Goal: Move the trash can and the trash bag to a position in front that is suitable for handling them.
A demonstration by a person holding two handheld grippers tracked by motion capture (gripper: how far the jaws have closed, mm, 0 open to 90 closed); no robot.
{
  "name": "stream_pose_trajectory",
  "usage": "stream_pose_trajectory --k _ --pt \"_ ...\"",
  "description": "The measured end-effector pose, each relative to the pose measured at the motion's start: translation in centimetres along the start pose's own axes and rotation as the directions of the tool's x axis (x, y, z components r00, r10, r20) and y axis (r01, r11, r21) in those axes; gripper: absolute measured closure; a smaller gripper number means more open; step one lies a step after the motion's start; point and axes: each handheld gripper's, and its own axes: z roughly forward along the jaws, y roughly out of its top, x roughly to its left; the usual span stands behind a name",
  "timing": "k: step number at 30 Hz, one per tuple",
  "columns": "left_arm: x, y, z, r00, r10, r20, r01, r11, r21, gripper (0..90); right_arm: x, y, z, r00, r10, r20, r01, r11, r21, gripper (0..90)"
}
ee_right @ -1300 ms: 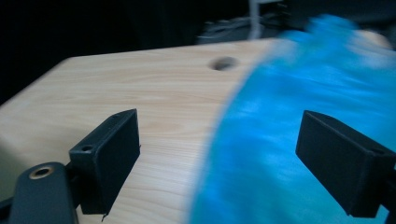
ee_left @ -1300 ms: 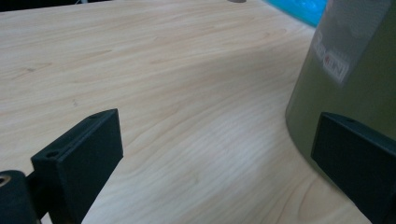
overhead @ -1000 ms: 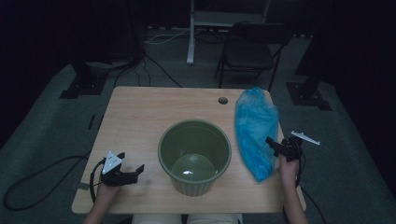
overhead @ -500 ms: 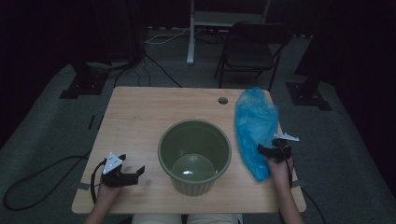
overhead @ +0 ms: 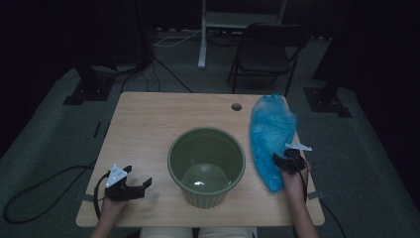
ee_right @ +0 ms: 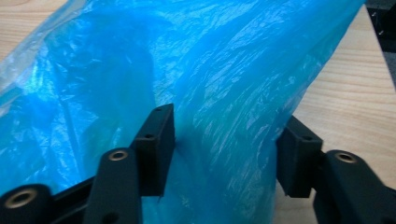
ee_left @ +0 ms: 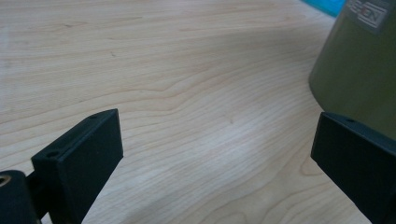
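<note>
A long blue plastic bag (overhead: 270,134) lies along the right side of the wooden table (overhead: 148,124). My right gripper (overhead: 283,161) is at its near part. In the right gripper view a bulging fold of the bag (ee_right: 210,70) fills the gap of the right gripper (ee_right: 226,149), whose jaws have just been closing, and both pads touch the plastic. My left gripper (overhead: 139,177) rests open near the table's front left corner, with bare wood between the wide-apart jaws of the left gripper (ee_left: 215,154).
A big olive-green bucket (overhead: 205,131) stands upright in the middle of the table, and its wall (ee_left: 355,60) is close to my left gripper's right jaw. The table has a cable hole (overhead: 236,106) at the back. A chair (overhead: 265,54) stands behind the table.
My right hand has moved left and slightly down onto the bag, and its jaws have come around a fold of it. The left hand has stayed still.
</note>
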Motion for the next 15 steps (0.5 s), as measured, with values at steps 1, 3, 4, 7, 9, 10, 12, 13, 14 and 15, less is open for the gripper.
stream_pose_trajectory --k 1,3,4,7,9,10,12,13,14,15 --pt "-0.1 0.0 0.0 1.0000 0.000 0.006 0.000 1.0000 0.001 2.8 0.3 -0.1 -0.2 0.9999 -0.008 -0.010 0.008 1.000 0.000 53.8" --pt "-0.2 0.0 0.0 0.9999 0.014 0.006 -0.014 0.9999 0.004 2.8 0.7 -0.3 -0.5 0.9993 -0.022 -0.030 0.022 1.000 -0.003 63.2" --pt "-0.3 0.0 0.1 0.9998 0.015 0.009 -0.015 0.9999 0.004 2.8 0.8 -0.4 -0.6 0.9987 -0.030 -0.040 0.030 1.000 -0.004 67.3" --pt "-0.3 0.0 0.1 0.9998 0.019 0.008 -0.019 0.9998 0.008 2.8 1.1 -0.8 -1.1 0.9958 -0.053 -0.075 0.053 0.999 -0.004 77.2" --pt "-0.3 0.0 0.0 0.9998 0.018 0.005 -0.018 0.9998 0.008 2.8 1.1 -1.0 -1.4 0.9933 -0.043 -0.108 0.044 0.999 0.003 84.4" --pt "-0.3 0.0 0.0 0.9998 0.019 0.005 -0.019 0.9998 0.006 2.8 1.1 -1.3 -1.7 0.9904 -0.042 -0.132 0.042 0.999 0.002 85.7" --pt "-0.2 0.1 -0.1 0.9998 0.018 0.000 -0.018 0.9998 0.005 2.8 1.2 -1.8 -2.6 0.9867 -0.050 -0.154 0.048 0.999 -0.012 86.8" --pt "-0.2 0.1 -0.1 0.9999 0.015 0.002 -0.015 0.9999 0.005 2.7 1.2 -2.0 -3.2 0.9844 -0.045 -0.170 0.043 0.999 -0.018 86.9" --pt "-0.1 0.0 -0.1 0.9999 0.012 0.001 -0.012 0.9999 0.005 2.8 1.2 -2.3 -3.8 0.9825 -0.033 -0.183 0.030 0.999 -0.022 87.1" --pt "0.0 0.0 -0.1 1.0000 0.009 -0.001 -0.009 0.9999 0.005 2.8 1.1 -2.7 -4.3 0.9810 -0.024 -0.193 0.021 1.000 -0.020 87.1"
